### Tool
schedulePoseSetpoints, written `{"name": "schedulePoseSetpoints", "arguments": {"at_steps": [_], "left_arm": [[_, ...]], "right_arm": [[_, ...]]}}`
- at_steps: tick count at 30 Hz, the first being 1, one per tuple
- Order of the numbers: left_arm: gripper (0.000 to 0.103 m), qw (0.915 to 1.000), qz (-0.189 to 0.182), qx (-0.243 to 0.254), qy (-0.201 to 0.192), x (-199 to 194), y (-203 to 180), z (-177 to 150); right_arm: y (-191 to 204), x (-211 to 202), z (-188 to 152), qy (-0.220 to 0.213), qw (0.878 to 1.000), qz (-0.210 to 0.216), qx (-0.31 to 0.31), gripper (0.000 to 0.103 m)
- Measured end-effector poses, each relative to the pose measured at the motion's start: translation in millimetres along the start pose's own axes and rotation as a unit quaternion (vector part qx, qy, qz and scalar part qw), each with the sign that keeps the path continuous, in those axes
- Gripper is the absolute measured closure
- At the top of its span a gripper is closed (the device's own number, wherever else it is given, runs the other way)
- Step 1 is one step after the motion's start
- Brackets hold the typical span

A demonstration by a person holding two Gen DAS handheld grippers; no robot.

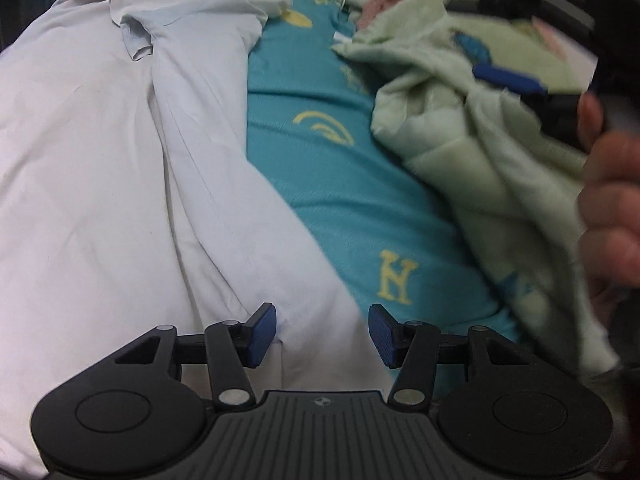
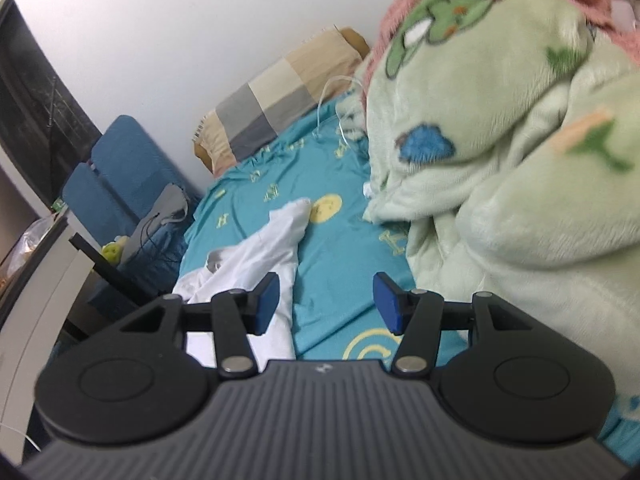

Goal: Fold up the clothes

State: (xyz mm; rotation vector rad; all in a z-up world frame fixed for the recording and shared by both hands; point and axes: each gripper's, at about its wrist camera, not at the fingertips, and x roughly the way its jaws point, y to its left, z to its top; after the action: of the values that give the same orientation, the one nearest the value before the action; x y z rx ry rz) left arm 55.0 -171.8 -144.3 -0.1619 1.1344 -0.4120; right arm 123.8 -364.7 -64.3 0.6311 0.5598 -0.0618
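Blue-padded left gripper point(image 1: 322, 330): jaws apart, empty, over near hem of white shirt point(image 1: 120, 168) | right gripper point(image 2: 326, 304): jaws apart, empty | shirt lies unfolded on teal sheet point(image 1: 340, 184), blanket point(image 1: 480, 140) right | folding not begun, all folds left

White wall point(image 2: 200, 40), teal-sheeted bed point(image 2: 340, 248), blue chair point(image 2: 120, 168)
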Motion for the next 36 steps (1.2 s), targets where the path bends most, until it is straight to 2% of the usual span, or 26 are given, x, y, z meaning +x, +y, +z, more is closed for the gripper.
{"name": "schedulePoseSetpoints", "arguments": {"at_steps": [2,3,6,8,10,13,15,18,20,23,25,26,27,30,31,34,35,36], "left_arm": [[0.062,0.9999,0.01,0.006,0.001,6.9,3.7,-1.3],[0.064,0.9999,0.012,0.007,-0.002,8.2,5.6,-1.4],[0.092,0.9999,0.011,-0.004,-0.001,6.0,14.4,0.8],[0.096,0.9999,0.009,-0.01,0.0,3.8,20.4,2.4],[0.097,0.9998,-0.008,-0.017,-0.002,-7.2,27.1,5.5],[0.097,0.9966,-0.07,-0.041,-0.011,-37.5,36.3,16.3],[0.097,0.9915,-0.115,-0.06,-0.014,-62.1,47.5,23.2],[0.097,0.9848,-0.139,-0.103,-0.017,-92.8,76.5,28.9],[0.096,0.9852,-0.124,-0.118,-0.006,-102.2,100.8,28.4],[0.096,0.9909,-0.039,-0.127,0.023,-98.0,134.9,23.3],[0.095,0.9888,-0.007,-0.139,0.054,-89.0,152.9,18.0],[0.096,0.988,-0.003,-0.142,0.059,-88.0,159.1,15.7],[0.093,0.9875,-0.004,-0.146,0.059,-88.5,163.9,13.9],[0.076,0.9864,-0.028,-0.156,0.043,-94.0,170.0,14.1],[0.065,0.9869,-0.035,-0.153,0.035,-95.3,170.2,14.8],[0.045,0.9887,-0.061,-0.137,0.006,-97.1,163.2,17.5],[0.04,0.9896,-0.064,-0.128,0.01,-93.8,158.8,17.4],[0.039,0.9905,-0.067,-0.12,0.013,-90.6,154.4,17.2]], "right_arm": [[2.1,5.2,-2.4,0.007,1.0,0.003,-0.005,0.048],[2.5,6.7,-2.8,0.008,1.0,0.005,-0.006,0.048],[2.8,10.5,-3.5,0.012,1.0,0.009,-0.006,0.048],[1.2,12.3,-3.2,0.015,1.0,0.012,-0.002,0.048],[-0.1,13.5,-3.1,0.017,1.0,0.014,0.001,0.048],[0.7,14.1,-3.5,0.019,1.0,0.015,-0.002,0.048],[1.6,15.7,-3.9,0.023,1.0,0.014,-0.004,0.048],[5.7,19.7,-6.2,0.035,0.999,0.012,-0.014,0.048],[10.5,22.9,-8.9,0.045,0.999,0.009,-0.028,0.048],[15.8,27.0,-13.2,0.058,0.997,0.011,-0.039,0.048],[17.5,29.5,-15.3,0.065,0.997,0.014,-0.042,0.048],[18.4,30.7,-16.4,0.068,0.997,0.014,-0.044,0.048],[19.3,31.9,-17.4,0.072,0.996,0.014,-0.045,0.048],[21.9,33.4,-20.0,0.078,0.996,0.013,-0.051,0.048],[22.7,34.1,-20.8,0.08,0.995,0.014,-0.052,0.048],[25.3,37.1,-23.3,0.087,0.995,0.018,-0.055,0.048],[26.2,38.4,-24.1,0.09,0.994,0.019,-0.055,0.048],[27.0,39.7,-24.8,0.092,0.994,0.019,-0.056,0.048]]}}
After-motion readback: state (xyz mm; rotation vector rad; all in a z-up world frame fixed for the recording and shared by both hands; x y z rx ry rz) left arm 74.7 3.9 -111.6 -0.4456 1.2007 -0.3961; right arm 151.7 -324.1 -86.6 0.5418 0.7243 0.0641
